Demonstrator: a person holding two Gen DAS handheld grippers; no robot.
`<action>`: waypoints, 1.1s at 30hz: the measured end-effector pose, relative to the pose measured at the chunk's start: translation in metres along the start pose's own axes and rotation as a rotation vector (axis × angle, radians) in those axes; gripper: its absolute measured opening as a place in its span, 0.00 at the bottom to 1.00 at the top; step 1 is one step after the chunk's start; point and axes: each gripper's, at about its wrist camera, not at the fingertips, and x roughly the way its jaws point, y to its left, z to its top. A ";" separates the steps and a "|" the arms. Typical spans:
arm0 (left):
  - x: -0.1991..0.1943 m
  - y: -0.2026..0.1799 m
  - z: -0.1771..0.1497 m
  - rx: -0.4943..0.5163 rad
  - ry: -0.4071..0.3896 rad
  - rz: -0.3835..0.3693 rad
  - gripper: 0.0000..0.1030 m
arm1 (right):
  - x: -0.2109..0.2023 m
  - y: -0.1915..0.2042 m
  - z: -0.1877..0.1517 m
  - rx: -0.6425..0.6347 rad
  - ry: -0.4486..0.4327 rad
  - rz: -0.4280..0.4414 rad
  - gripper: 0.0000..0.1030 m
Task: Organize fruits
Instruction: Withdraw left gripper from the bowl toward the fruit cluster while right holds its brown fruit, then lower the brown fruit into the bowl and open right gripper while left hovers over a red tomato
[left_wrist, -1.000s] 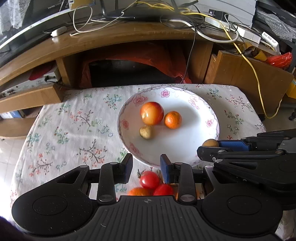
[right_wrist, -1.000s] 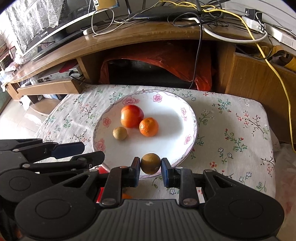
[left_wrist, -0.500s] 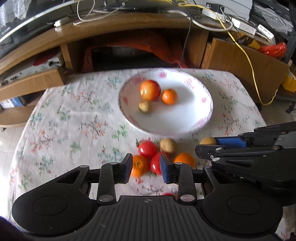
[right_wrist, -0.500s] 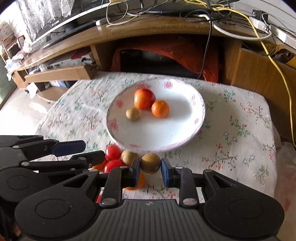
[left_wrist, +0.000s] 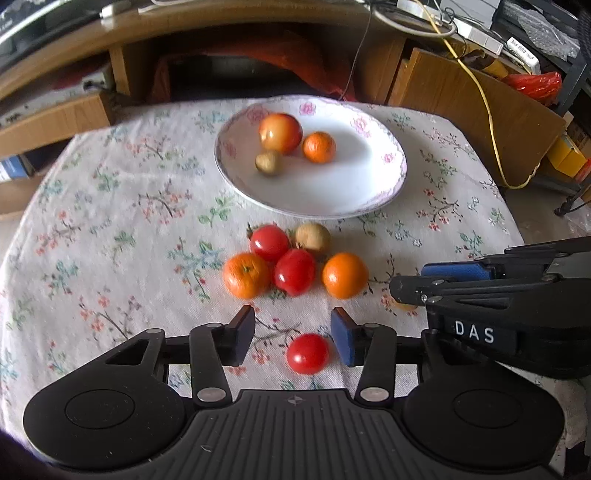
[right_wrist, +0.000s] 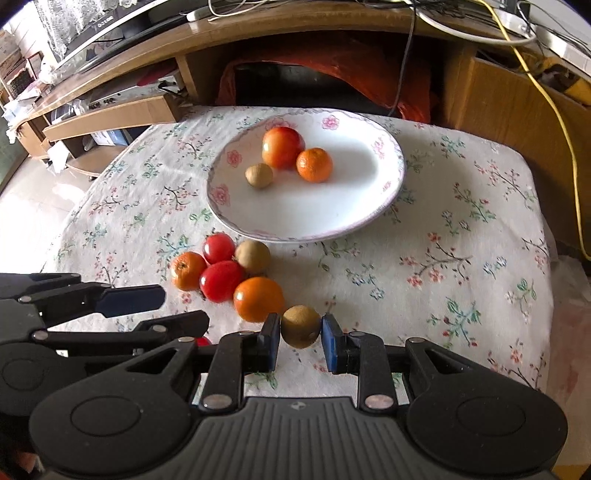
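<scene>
A white floral plate (left_wrist: 369, 199) (right_wrist: 373, 218) holds a red-yellow apple (left_wrist: 280, 133), a small orange (left_wrist: 319, 147) and a brown fruit (left_wrist: 268, 162). In front of it on the cloth lie two red tomatoes (left_wrist: 269, 242), two oranges (left_wrist: 345, 275) and another brown fruit (left_wrist: 313, 237), all bunched together. My left gripper (left_wrist: 293, 330) is opening; a lone small red tomato (left_wrist: 308, 353) lies on the cloth between its pads, unpressed. My right gripper (right_wrist: 300, 334) is shut on a brown round fruit (right_wrist: 301, 326), held low beside the bunch.
The floral cloth (right_wrist: 461, 258) covers a small table. Behind it stands a wooden desk (right_wrist: 258, 33) with cables, and an orange bag (right_wrist: 332, 62) lies underneath. A wooden cabinet (left_wrist: 472, 96) with a yellow cord (left_wrist: 480, 85) is at the right.
Both grippers have drawn back from the plate toward the near side of the cloth. The left jaws have spread, and the lone red tomato has come into view between them.
</scene>
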 end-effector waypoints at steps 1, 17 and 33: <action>0.001 0.000 -0.001 -0.006 0.008 -0.009 0.52 | 0.000 -0.002 -0.001 0.004 0.004 -0.001 0.27; 0.015 -0.012 -0.009 0.026 0.055 -0.013 0.59 | 0.009 -0.016 0.005 0.049 0.019 0.023 0.30; 0.019 -0.012 -0.009 0.026 0.068 -0.036 0.63 | 0.024 -0.001 0.012 -0.017 0.015 0.043 0.26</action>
